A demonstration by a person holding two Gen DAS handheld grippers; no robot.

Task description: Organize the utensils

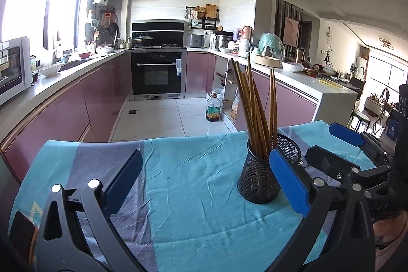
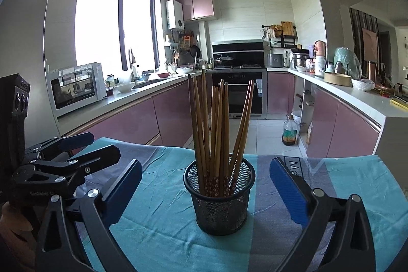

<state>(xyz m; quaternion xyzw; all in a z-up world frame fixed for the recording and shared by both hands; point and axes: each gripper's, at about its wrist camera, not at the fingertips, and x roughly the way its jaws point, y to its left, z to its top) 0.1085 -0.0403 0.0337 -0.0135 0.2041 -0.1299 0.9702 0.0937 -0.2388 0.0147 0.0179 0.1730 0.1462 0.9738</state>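
A black mesh cup (image 2: 220, 205) stands upright on the teal and grey tablecloth (image 2: 153, 226) and holds several wooden chopsticks (image 2: 216, 124), tips down. My right gripper (image 2: 206, 166) is open, and the cup sits centred in front of it, clear of both blue pads. In the left wrist view the cup (image 1: 257, 177) and chopsticks (image 1: 252, 106) are right of centre, close to the right pad of my open left gripper (image 1: 205, 159). Nothing lies between the left gripper's fingers. Each gripper shows in the other's view: the right gripper (image 1: 329, 142) and the left gripper (image 2: 100, 145).
The table's far edge (image 1: 178, 140) drops to a tiled kitchen floor, where an oil bottle (image 1: 213, 110) stands. Pink cabinets and counters line both sides. A microwave (image 2: 76, 88) is on the left counter and an oven (image 1: 156, 73) at the back. A hand (image 2: 15, 228) shows at lower left.
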